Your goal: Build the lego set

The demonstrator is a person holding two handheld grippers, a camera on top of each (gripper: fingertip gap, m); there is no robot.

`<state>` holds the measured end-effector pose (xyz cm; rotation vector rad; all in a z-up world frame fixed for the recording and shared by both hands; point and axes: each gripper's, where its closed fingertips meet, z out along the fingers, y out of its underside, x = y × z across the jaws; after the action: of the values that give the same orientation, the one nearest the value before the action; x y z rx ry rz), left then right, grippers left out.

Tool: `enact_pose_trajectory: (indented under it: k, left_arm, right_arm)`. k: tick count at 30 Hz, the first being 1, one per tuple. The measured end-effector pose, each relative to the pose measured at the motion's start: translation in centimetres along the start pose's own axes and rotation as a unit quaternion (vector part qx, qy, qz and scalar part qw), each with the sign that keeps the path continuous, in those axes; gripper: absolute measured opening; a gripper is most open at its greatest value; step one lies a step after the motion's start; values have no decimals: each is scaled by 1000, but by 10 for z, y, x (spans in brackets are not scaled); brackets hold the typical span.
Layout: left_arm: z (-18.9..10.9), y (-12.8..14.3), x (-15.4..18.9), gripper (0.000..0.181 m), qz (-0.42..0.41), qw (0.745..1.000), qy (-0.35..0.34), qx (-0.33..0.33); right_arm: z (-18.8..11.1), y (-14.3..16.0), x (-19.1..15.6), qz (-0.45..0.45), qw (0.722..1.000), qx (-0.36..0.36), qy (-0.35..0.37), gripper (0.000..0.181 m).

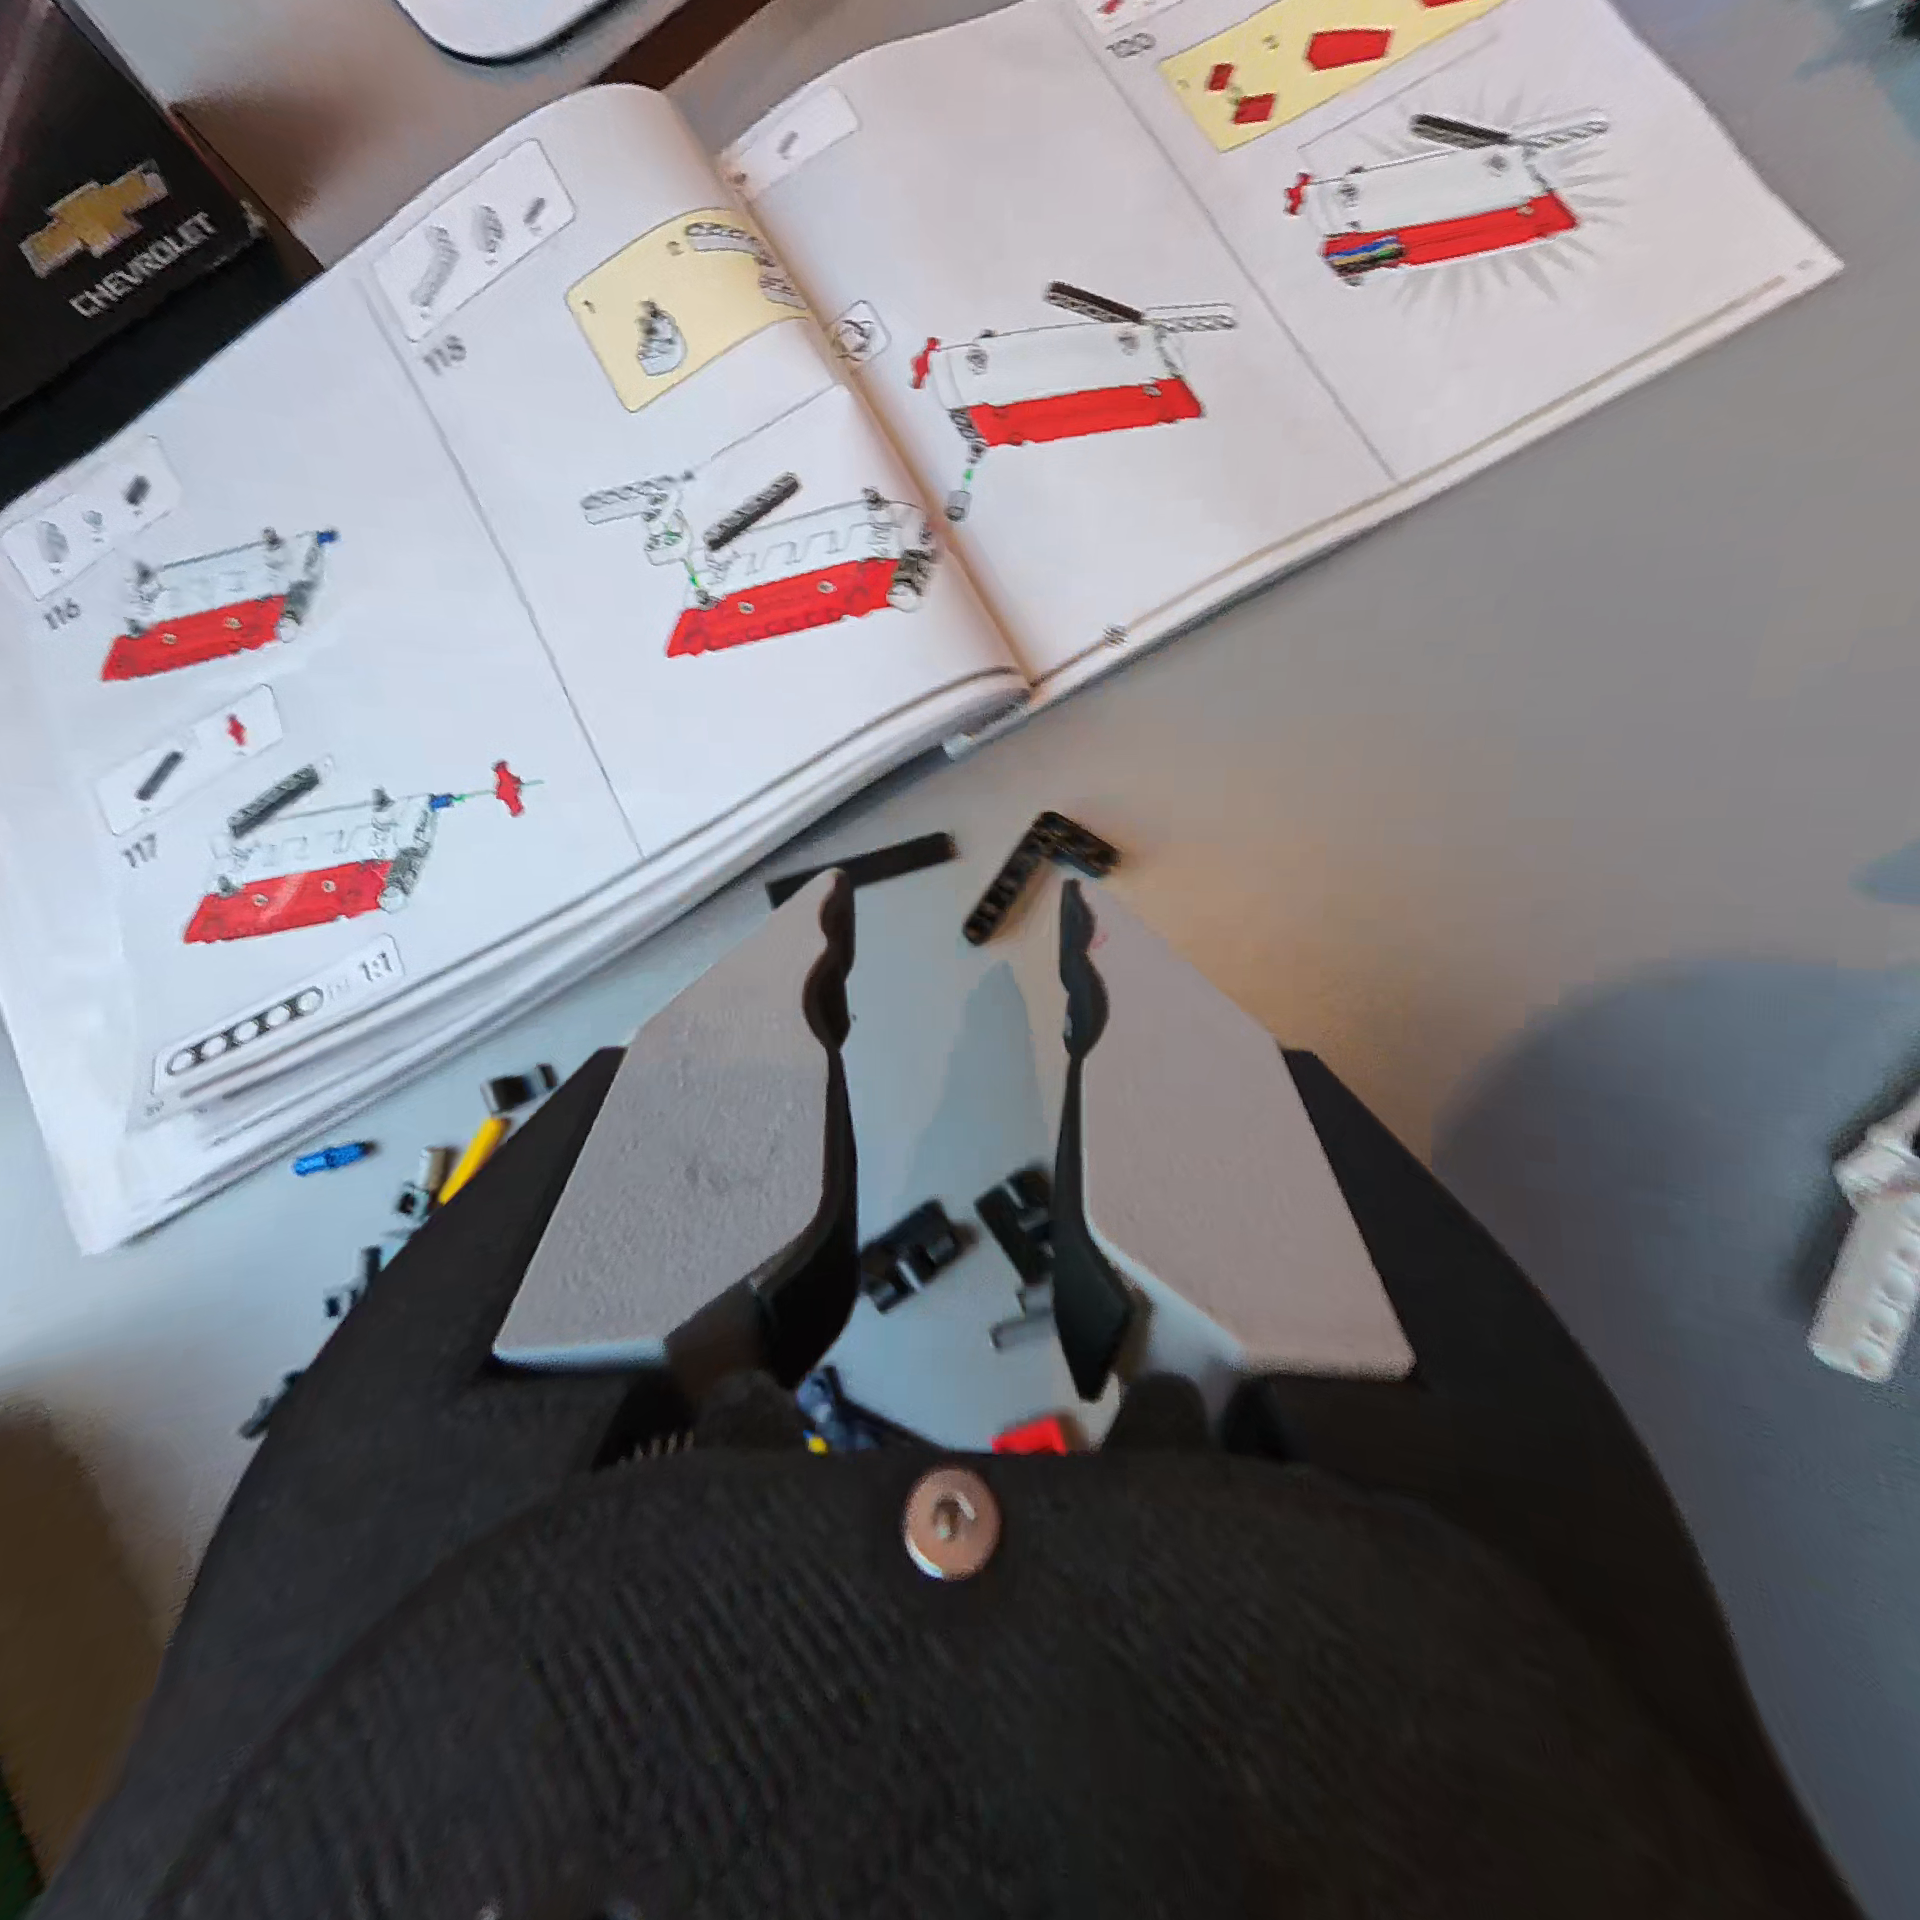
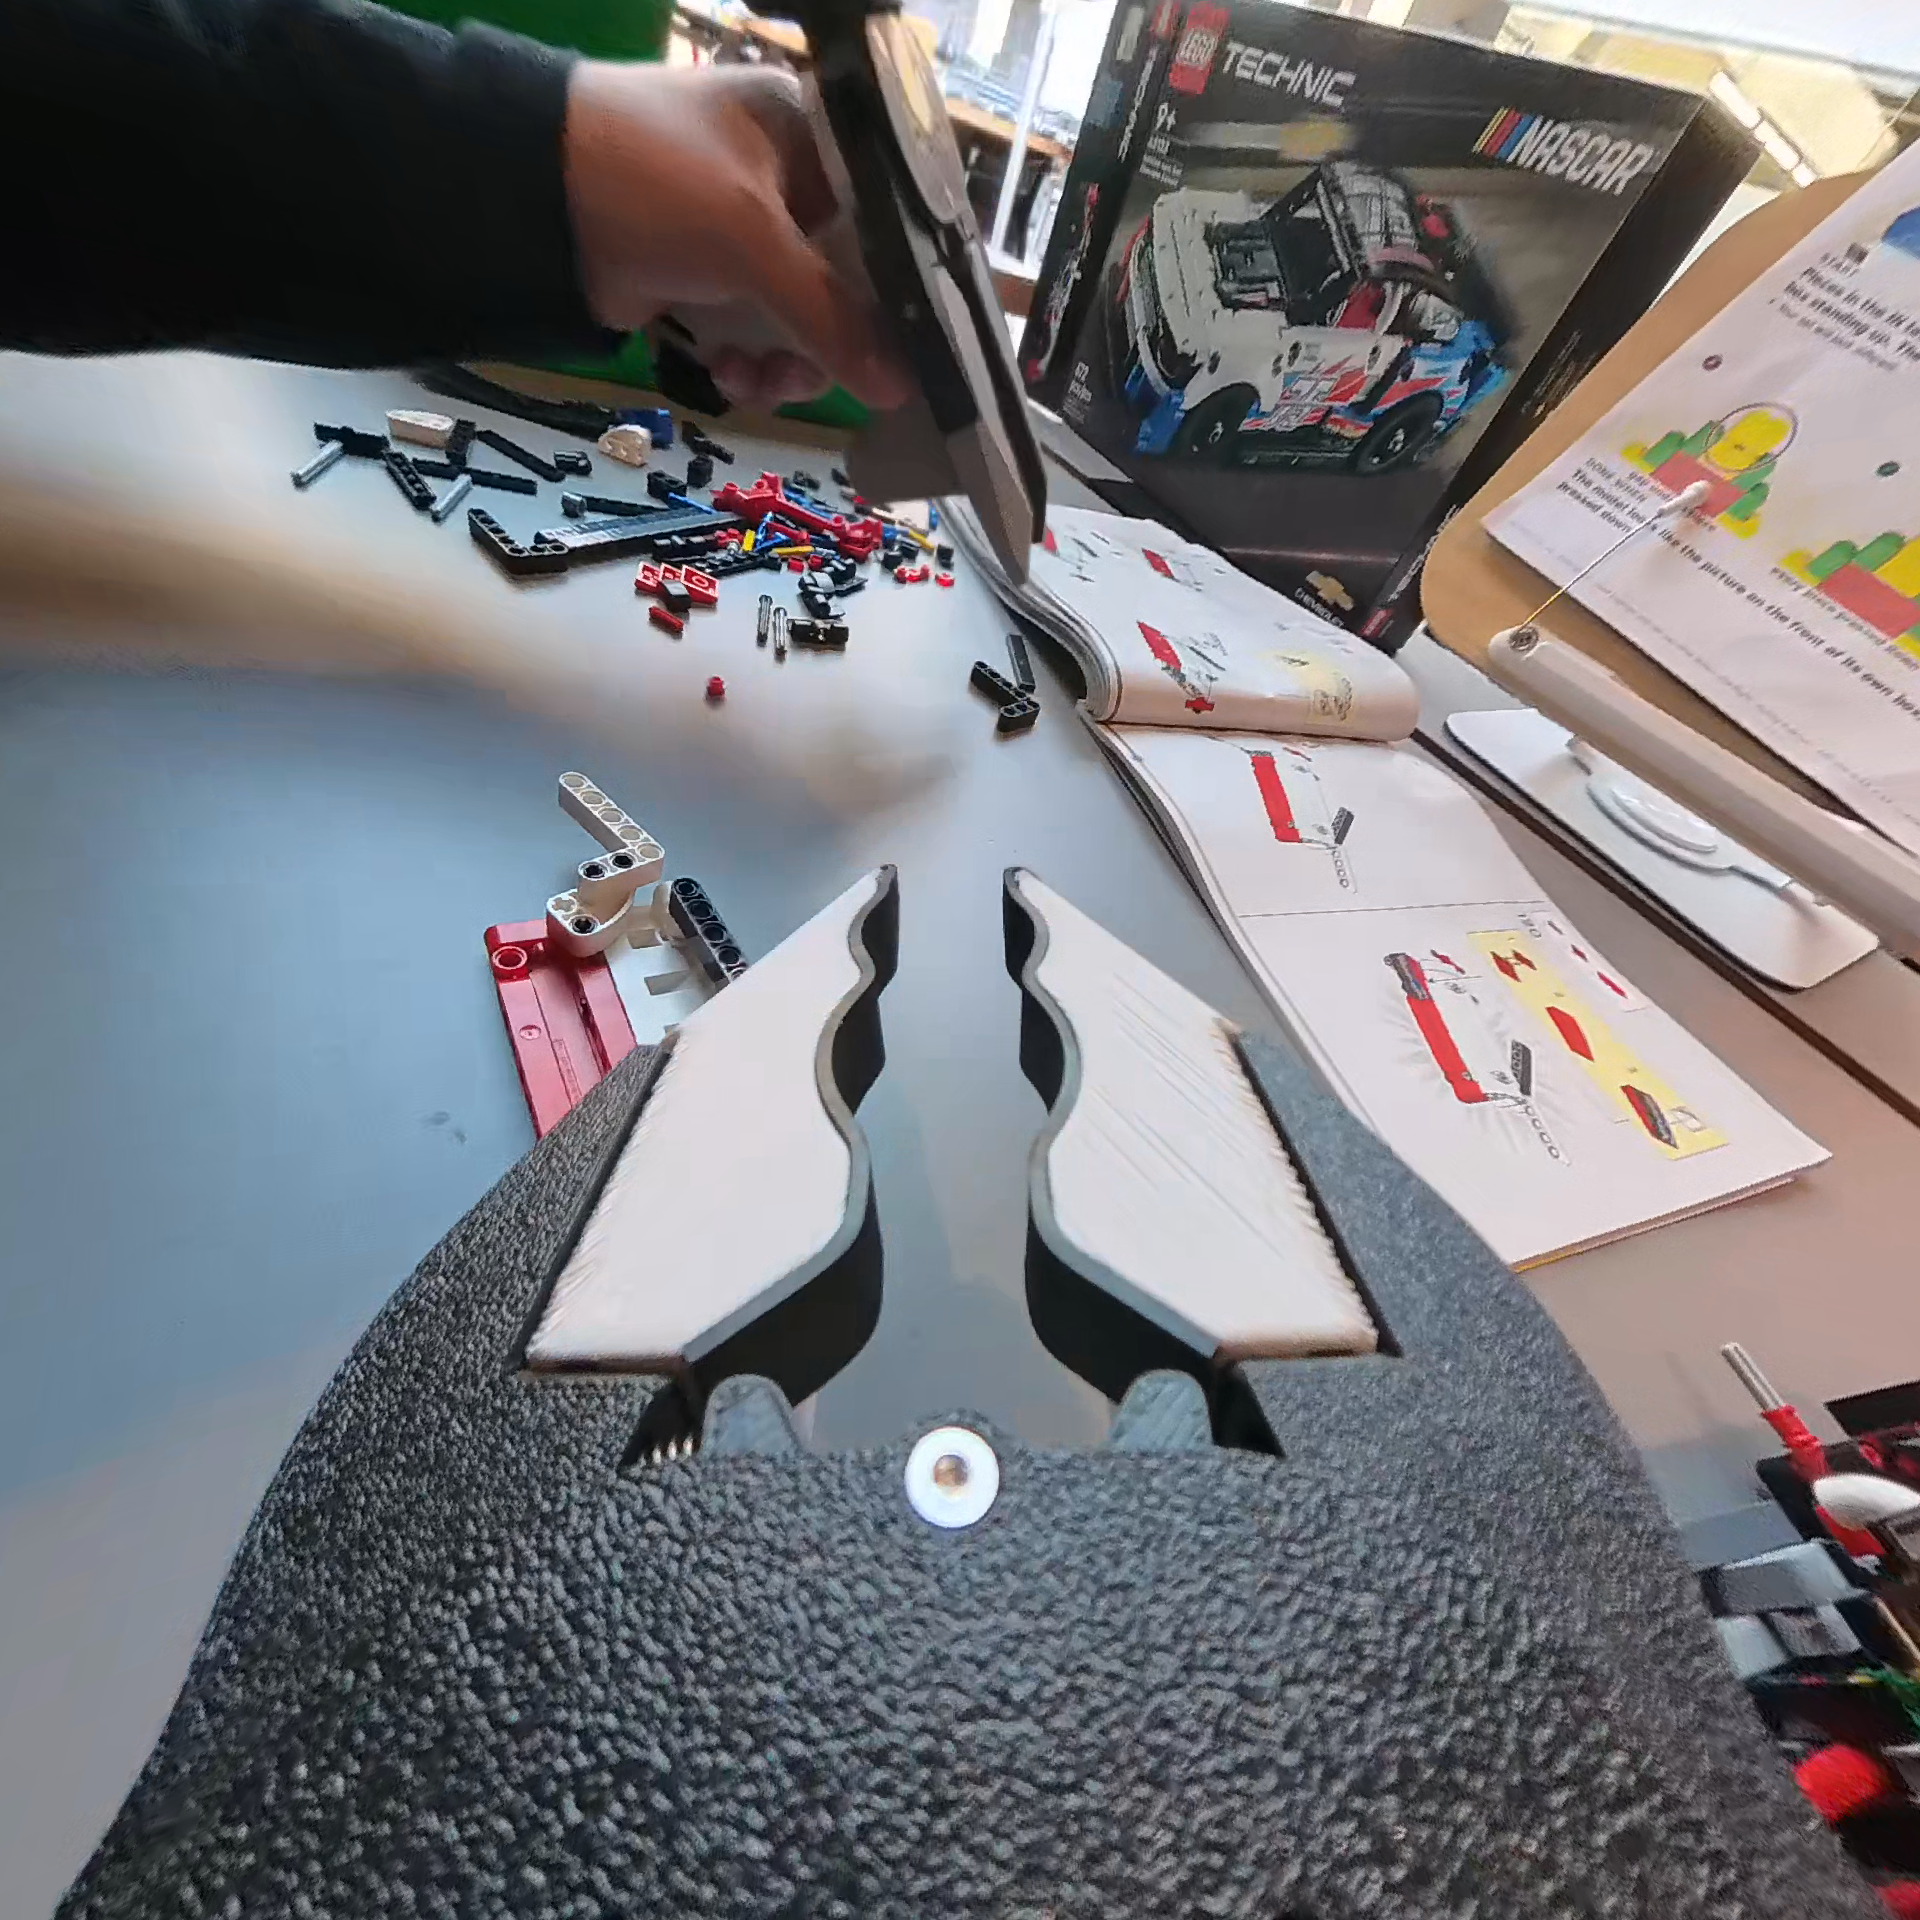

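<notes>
Lego assembly (image 2: 582,966) lies on table (image 2: 260,1039), just left of right gripper (image 2: 951,914), untouched. Left gripper (image 1: 951,914) hovers over black beam (image 1: 1039,873). Both spread, holding nothing.

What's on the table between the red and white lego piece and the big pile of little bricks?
In the right wrist view, only a tiny round red stud sits between the flat red-and-white lego assembly and the scattered pile of small bricks; otherwise bare grey table.

Left wrist cam hangs close over the bench (image 1: 1455,675), staring steeply down at the open manual (image 1: 727,416). Right one sits lower and farther back, looking across the bench (image 2: 260,987). Both catch that manual (image 2: 1403,935).
</notes>
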<state>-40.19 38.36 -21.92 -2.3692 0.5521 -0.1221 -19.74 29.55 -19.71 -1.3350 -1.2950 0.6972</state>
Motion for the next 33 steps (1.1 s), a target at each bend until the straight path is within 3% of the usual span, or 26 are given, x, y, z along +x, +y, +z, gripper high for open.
enact_pose_trajectory:
  k: [6, 14, 33]
  left_arm:
    - [-16, 26, 50, 36, 13, 998, 56, -6]
    - [-9, 45, 68, 35, -14, 996, 83, -16]
    - [-9, 50, 99, 33, 1, 994, 107, -22]
  right_arm:
    - [6, 15, -26, 17, 992, -61, -106, 28]
    - [5, 18, -30, 49, 986, -75, -142, 39]
    - [-1, 12, -26, 46, 990, -49, -122, 45]
